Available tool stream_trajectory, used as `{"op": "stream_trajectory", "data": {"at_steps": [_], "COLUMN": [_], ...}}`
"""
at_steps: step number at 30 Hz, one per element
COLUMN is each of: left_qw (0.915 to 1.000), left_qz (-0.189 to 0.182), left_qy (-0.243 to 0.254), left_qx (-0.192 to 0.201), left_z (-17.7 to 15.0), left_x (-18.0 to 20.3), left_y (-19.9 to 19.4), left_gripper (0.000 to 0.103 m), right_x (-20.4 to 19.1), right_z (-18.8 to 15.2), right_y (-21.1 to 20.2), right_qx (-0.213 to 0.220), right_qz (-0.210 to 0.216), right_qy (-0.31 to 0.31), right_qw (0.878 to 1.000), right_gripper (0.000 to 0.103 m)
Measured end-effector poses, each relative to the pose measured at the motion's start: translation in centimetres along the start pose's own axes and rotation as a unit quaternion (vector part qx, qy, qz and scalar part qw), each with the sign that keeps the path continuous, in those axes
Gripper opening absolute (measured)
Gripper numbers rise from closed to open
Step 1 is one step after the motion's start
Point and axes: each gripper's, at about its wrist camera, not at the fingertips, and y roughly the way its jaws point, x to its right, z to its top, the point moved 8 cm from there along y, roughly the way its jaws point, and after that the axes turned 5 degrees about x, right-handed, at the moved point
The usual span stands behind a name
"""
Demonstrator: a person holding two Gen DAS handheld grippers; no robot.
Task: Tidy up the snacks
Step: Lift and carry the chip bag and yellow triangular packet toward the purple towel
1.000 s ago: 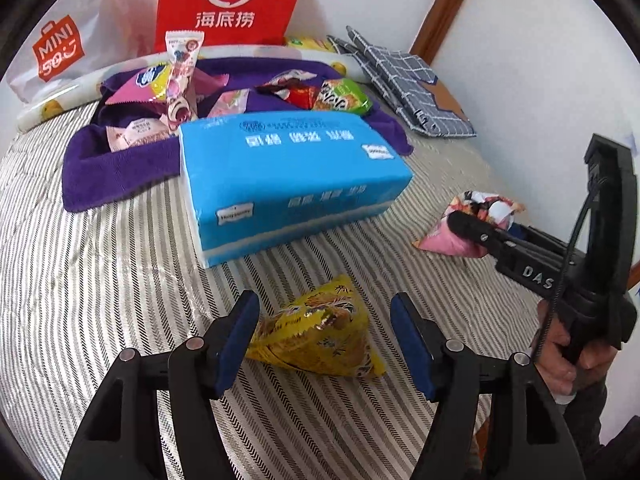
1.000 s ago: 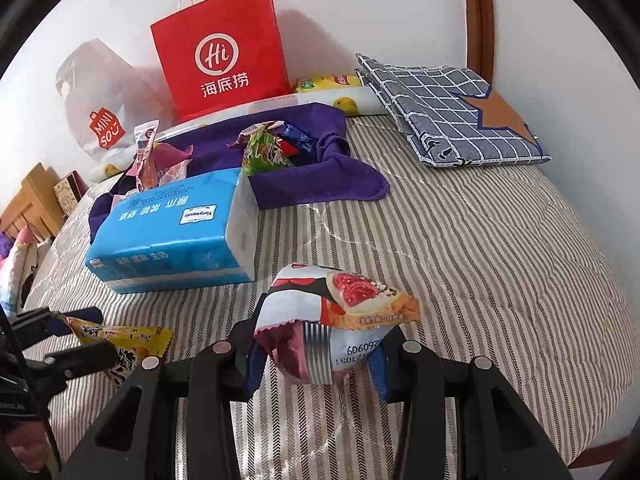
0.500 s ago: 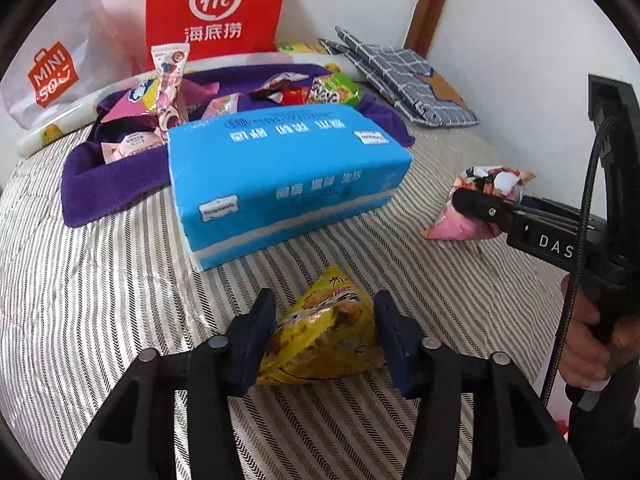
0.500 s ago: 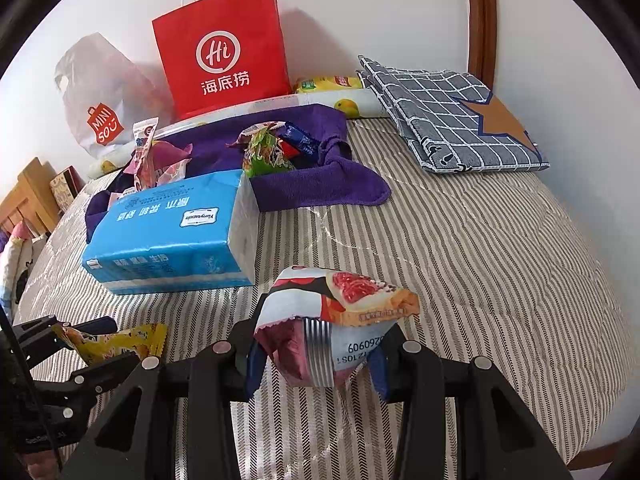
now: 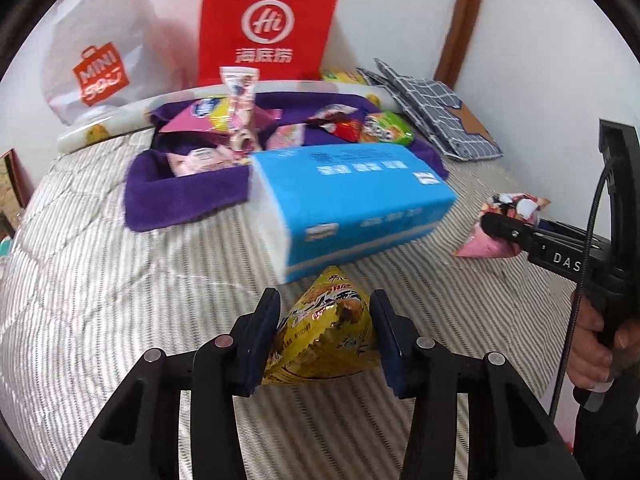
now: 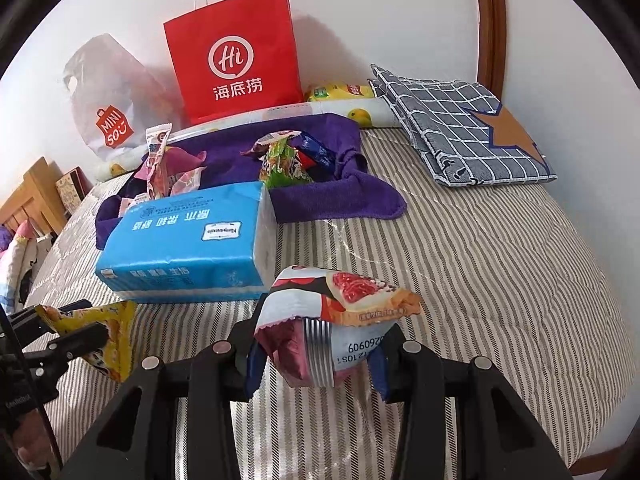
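My left gripper (image 5: 326, 334) is shut on a yellow snack packet (image 5: 326, 330) and holds it above the striped bed, just in front of a blue tissue pack (image 5: 348, 204). My right gripper (image 6: 316, 354) is shut on a pink and white snack packet (image 6: 332, 320), held above the bed to the right of the tissue pack (image 6: 188, 248). Each gripper shows in the other's view: the right one (image 5: 496, 226) at right, the left one (image 6: 80, 324) at left. A purple towel (image 5: 184, 196) behind the tissue pack holds several snack packets (image 5: 240, 108).
A red paper bag (image 6: 236, 56) and a white plastic bag (image 6: 108, 96) stand against the wall behind the towel (image 6: 336, 200). A folded grey checked cloth (image 6: 460, 124) lies at the back right. The bed edge falls off at right, near the wall.
My left gripper closed on the yellow packet and lifted it off the bed, moving toward the tissue pack. The right gripper kept its hold on the pink packet and barely moved.
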Motion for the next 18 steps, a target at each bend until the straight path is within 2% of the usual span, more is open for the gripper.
{"op": "stream_trajectory", "data": {"at_steps": [4,8,15,18], "left_qw": [0.9997,0.9990,0.9992,0.9991], "left_qz": [0.014,0.039,0.022,-0.003], "left_qy": [-0.022,-0.022,-0.029,-0.028], "left_qx": [0.002,0.005,-0.015,-0.033], "left_z": [0.2,0.4,-0.1,-0.7], "left_x": [-1.9,-3.0,-3.1,-2.4], "left_y": [-0.6,-0.7,-0.1,0.1], "left_gripper": [0.046,0.046,0.046,0.053], "right_x": [0.0,0.0,0.1,0.1], "right_z": [0.2,0.5,0.4,0.1], "right_y": [0.3,0.5,0.8,0.8], "right_qx": [0.001,0.007,0.007,0.005], "right_qz": [0.003,0.003,0.000,-0.001], "right_qy": [0.005,0.005,-0.002,-0.004], "right_qw": [1.000,1.000,1.000,1.000], "right_gripper": [0.040,0.040,0.040,0.040]}}
